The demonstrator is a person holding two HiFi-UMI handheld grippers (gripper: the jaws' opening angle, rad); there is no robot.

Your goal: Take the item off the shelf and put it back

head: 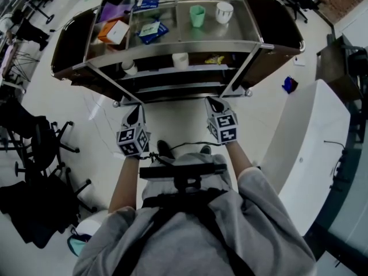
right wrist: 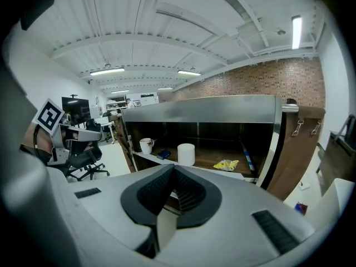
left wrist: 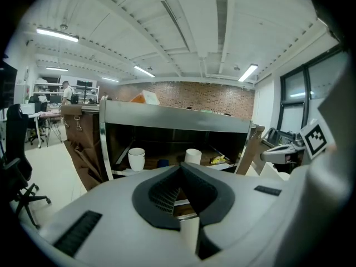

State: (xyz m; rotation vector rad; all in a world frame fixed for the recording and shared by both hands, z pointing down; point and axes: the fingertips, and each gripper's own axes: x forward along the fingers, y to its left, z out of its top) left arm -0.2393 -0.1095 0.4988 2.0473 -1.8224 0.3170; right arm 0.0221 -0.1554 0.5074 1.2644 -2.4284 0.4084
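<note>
White cup [head: 180,60] stands on the middle shelf [head: 155,72], with nothing touching it. Close by, the left gripper [head: 135,109] and right gripper [head: 215,102] are both squeezed together and hold nothing. Only the head view shows the green cup [head: 197,15] on top. The gripper views show a brick wall [left wrist: 211,96] far behind.

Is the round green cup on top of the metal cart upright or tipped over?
Upright. The round green cup stands on its base on the metal cart, open rim facing up, beside a white cup.

Bright ceiling strip lights [left wrist: 55,35], shelf [right wrist: 222,141] in deep shadow, fisheye bending and dark vignette at edges
</note>
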